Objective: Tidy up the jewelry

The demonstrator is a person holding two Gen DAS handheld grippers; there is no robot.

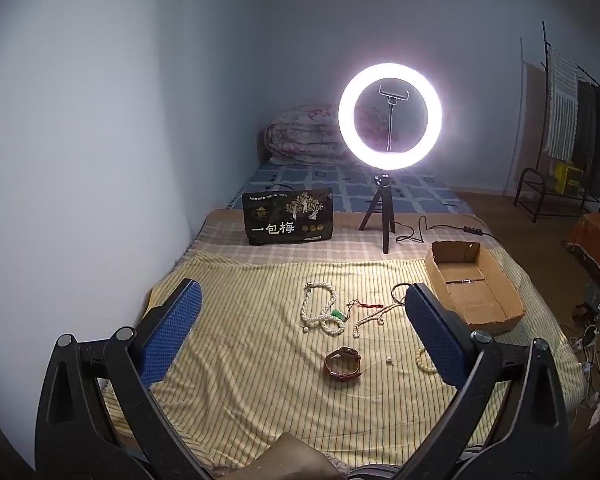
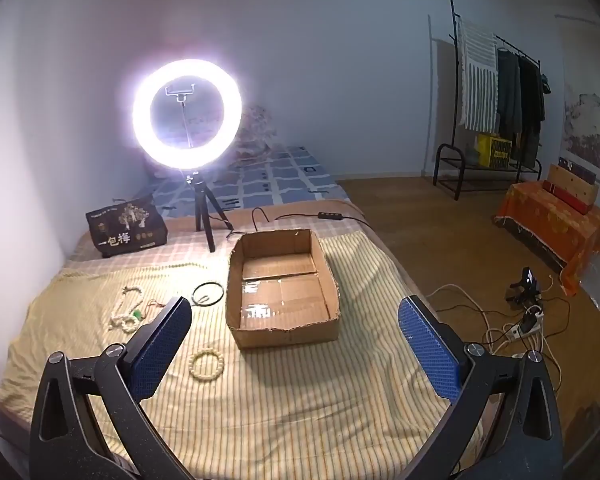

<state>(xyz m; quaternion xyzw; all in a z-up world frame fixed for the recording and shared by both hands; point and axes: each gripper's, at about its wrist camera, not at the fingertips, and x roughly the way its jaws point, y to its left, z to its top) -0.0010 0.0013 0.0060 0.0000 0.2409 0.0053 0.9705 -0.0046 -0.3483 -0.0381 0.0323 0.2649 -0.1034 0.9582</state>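
Jewelry lies on a yellow striped cloth [image 1: 240, 380] on a bed. In the left wrist view: a white pearl necklace [image 1: 320, 312] with a green bead, a smaller bead string [image 1: 370, 318] with a red cord, a brown leather watch [image 1: 343, 364], a tiny white piece [image 1: 389, 360]. A cream bead bracelet [image 2: 207, 365] and a black ring cord [image 2: 208, 293] show in the right wrist view. An open cardboard box [image 2: 284, 332] is empty; it also shows in the left wrist view [image 1: 496, 320]. My left gripper [image 1: 300, 312] and right gripper [image 2: 296, 328] are open, empty, above the cloth.
A lit ring light on a black tripod [image 1: 389, 116] stands behind the cloth, its cable [image 1: 428, 228] trailing right. A black printed package [image 1: 288, 216] stands at the back left. A clothes rack [image 2: 496, 92], an orange-covered bench [image 2: 552, 216] and floor cables [image 2: 532, 320] are right.
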